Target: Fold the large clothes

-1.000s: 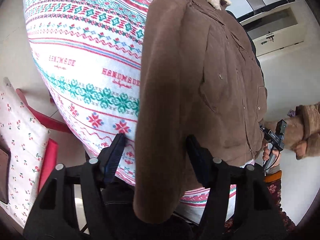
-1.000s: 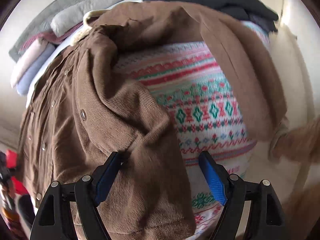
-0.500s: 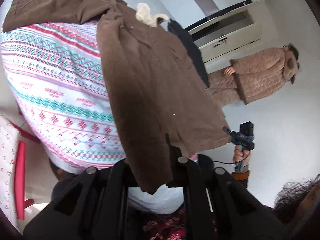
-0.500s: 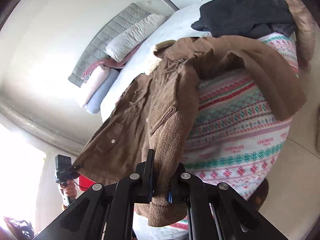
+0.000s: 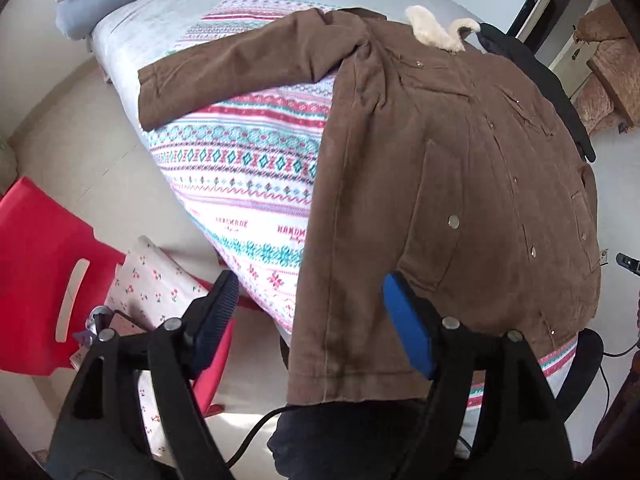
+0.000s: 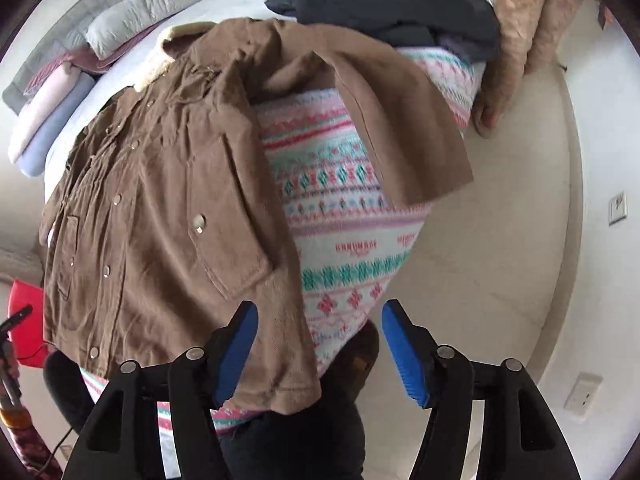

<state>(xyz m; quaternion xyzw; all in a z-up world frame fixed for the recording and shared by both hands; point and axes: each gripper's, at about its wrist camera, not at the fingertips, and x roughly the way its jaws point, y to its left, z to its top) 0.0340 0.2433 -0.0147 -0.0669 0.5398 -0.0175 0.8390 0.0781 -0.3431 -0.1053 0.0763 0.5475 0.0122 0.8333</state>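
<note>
Both tongs have let go since half a second ago: left tongs (image 5: 308,320) and right tongs (image 6: 318,346) now stand wide open above the coat's hem, gripping nothing. One brown coat (image 5: 452,184) lies spread, front up, on one patterned blanket (image 5: 248,168) covering the bed (image 5: 132,36). Its hem hangs over the bed's near edge. Two sleeves show: one (image 5: 236,68) stretched sideways across the blanket, the other (image 6: 400,120) angled toward the far edge. One dark garment (image 6: 392,4) lies heaped beyond the collar. One red chair (image 5: 36,264) stands just beside the bed; bare floor (image 6: 500,220) opens along the other side.
</note>
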